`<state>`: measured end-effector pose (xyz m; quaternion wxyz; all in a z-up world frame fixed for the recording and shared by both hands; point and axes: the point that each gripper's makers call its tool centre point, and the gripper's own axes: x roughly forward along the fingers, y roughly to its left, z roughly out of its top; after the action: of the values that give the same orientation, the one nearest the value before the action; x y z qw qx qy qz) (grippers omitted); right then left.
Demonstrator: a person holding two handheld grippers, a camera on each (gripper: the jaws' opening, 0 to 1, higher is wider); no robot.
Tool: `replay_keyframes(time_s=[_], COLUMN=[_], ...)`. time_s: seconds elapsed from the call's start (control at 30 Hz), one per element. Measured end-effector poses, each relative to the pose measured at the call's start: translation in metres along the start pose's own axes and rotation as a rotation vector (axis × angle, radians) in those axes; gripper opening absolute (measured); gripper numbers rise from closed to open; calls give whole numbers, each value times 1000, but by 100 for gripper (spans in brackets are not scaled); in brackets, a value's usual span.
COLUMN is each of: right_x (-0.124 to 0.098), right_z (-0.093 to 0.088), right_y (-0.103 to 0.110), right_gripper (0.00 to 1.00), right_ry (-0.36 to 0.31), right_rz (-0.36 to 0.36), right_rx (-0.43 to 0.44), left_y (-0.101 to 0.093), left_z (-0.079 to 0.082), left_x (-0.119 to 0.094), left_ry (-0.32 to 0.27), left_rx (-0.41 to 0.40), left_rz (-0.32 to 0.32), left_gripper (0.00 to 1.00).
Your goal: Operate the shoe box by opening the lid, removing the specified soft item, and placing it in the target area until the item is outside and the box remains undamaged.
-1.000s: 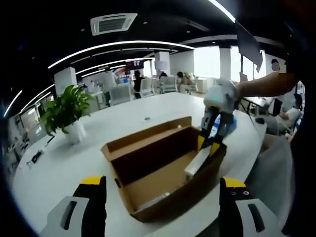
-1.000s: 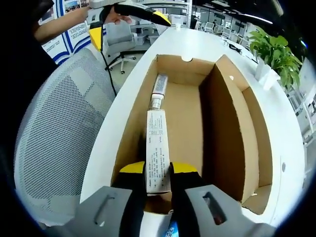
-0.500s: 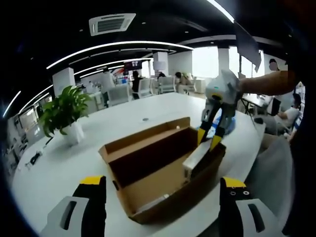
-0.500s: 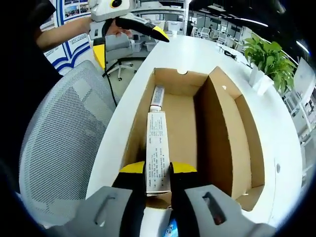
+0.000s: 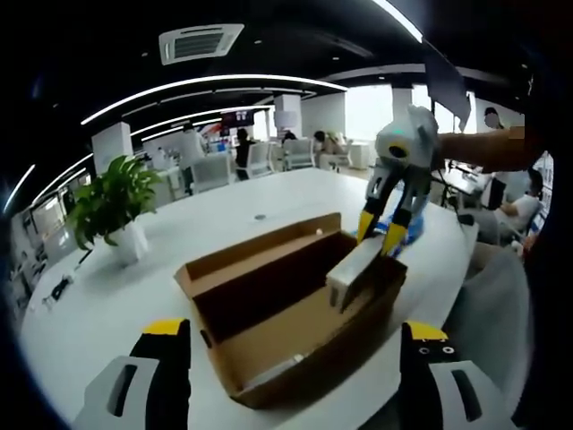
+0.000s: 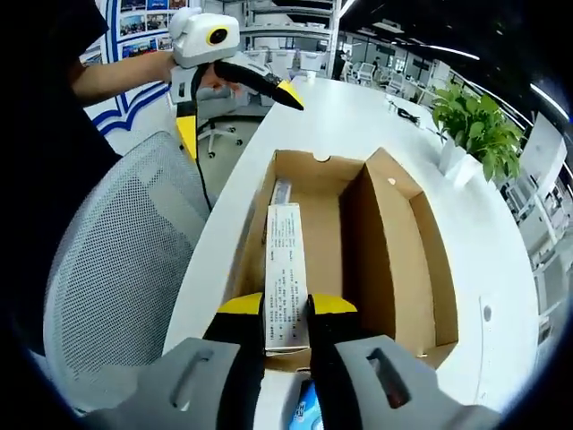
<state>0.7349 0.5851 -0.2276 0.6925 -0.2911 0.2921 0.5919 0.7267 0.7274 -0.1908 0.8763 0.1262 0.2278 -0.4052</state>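
White office table (image 5: 269, 193) carries a potted plant (image 5: 112, 202), and a mesh chair (image 6: 107, 269) sits beside it. On it my open cardboard shoe box (image 6: 394, 242) holds a tube (image 6: 279, 193). My right gripper (image 6: 286, 309) pinches a long white printed carton (image 6: 285, 269), tilted above the box's end. My left gripper (image 5: 291, 345) hangs spread wide.

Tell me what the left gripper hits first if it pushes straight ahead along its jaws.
Probably the near corner of the open cardboard shoe box, which lies straight ahead of the left gripper; depth is hard to judge.
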Motion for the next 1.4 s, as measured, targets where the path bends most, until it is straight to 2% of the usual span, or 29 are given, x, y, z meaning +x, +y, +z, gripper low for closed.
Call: replay_keyframes(time_s=[0.07, 0.23, 0.57, 0.9, 1.03, 1.23, 1.4], right_x=[-8, -21, -43, -69, -79, -94, -105], right_z=[9, 18, 20, 7, 4, -6, -17], right_y=[2, 3, -3, -11, -14, -19, -21], right_gripper=[15, 15, 15, 15, 15, 15, 15], right_ry=[-22, -38, -54, -61, -70, -67, -54], right_rz=[-6, -20, -43, -63, -77, -101, -116], right_rx=[-3, -20, -33, -34, -31, -24, -20], left_y=[-1, 3, 18, 23, 16, 18, 10], left_z=[1, -2, -13, -16, -12, -12, -8], left_x=[1, 4, 9, 15, 17, 19, 22], left_ry=[-2, -5, 2, 7, 12, 12, 15], left_rx=[-1, -2, 3, 10, 19, 22, 24], left_rz=[-4, -14, -30, -42, -44, -49, -53], left_gripper=[99, 100, 100, 100, 100, 100, 100])
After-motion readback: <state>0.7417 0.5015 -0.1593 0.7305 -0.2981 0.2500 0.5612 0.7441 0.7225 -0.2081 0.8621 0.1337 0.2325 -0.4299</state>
